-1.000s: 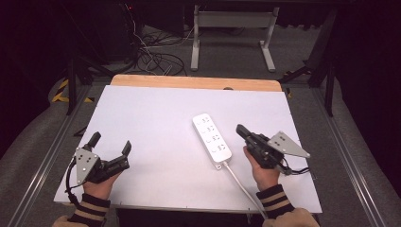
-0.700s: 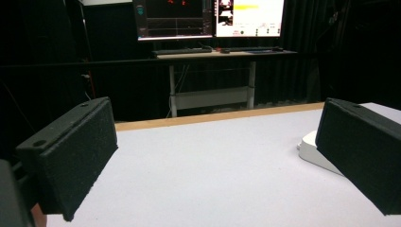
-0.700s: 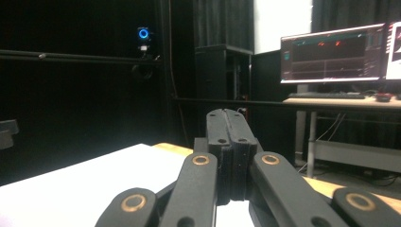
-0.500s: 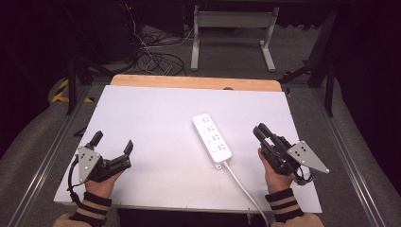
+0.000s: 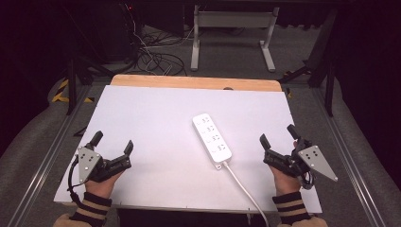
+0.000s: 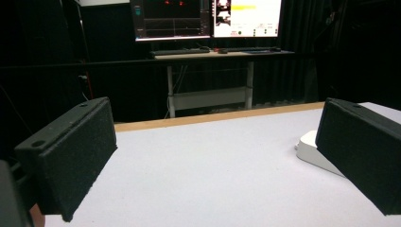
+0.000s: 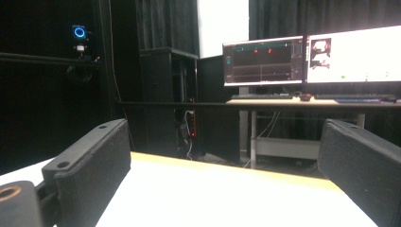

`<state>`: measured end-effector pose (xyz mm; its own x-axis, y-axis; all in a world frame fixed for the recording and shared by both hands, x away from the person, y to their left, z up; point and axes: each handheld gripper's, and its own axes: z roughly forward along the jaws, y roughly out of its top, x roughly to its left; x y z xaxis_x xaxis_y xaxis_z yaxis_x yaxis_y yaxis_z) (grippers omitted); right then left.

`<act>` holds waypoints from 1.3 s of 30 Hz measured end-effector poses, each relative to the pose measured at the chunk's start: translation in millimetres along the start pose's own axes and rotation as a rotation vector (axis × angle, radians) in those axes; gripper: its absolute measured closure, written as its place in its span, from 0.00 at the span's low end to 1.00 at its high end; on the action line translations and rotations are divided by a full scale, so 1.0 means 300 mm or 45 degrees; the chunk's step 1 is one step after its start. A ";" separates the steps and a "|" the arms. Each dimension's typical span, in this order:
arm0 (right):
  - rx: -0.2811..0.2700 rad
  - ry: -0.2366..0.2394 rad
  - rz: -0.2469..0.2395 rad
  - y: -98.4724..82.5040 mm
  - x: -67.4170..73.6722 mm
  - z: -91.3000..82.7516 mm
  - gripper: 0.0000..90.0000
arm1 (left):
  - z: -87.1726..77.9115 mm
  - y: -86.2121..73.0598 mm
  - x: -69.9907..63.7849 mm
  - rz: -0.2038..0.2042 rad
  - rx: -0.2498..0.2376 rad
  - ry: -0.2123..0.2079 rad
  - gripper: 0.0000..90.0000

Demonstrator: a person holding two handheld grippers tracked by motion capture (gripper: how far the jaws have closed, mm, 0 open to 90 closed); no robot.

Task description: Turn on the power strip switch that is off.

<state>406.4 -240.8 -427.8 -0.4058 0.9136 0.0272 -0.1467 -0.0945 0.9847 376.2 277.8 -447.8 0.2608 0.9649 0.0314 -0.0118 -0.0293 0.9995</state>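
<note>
Both pairs of fingers stand wide with nothing between them. From the high view, two grippers rest near the front edge of the white table (image 5: 156, 118): the left gripper (image 5: 112, 143) at the near left corner, the right gripper (image 5: 278, 134) at the near right. One white power strip (image 5: 212, 137) lies between them, nearer the right gripper but well apart from it, with four sockets in a row and one white cord (image 5: 241, 184) running off the front edge. Against the earlier frames, the right gripper, which lay shut just beside the strip's near end, has drawn away toward the right edge, and its jaws have just been opening; the left gripper and the strip lie as they did.

Left gripper view: two black pads (image 6: 71, 151) spread wide over bare table, and one end of the power strip (image 6: 309, 146) peeks out beside the right-hand pad, not touching it. Two monitors (image 6: 208, 19) glow on a desk behind.

Right gripper view: two pads (image 7: 94, 161) wide apart, bare table (image 7: 213, 198) between them, two monitors (image 7: 302, 56) beyond
</note>
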 end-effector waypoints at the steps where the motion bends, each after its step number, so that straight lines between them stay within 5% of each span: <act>1: 0.004 -0.006 0.008 -0.001 -0.004 -0.001 0.04 | 0.000 0.000 0.000 0.000 -0.001 0.000 0.00; 39: 0.062 -0.027 0.017 -0.010 -0.012 -0.016 0.04 | -0.020 0.003 -0.002 0.010 -0.004 0.017 0.00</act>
<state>403.8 -245.6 -431.6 -0.3880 0.9206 0.0436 -0.0974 -0.0880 0.9914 370.3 278.8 -447.0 0.2476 0.9681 0.0392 -0.0169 -0.0362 0.9992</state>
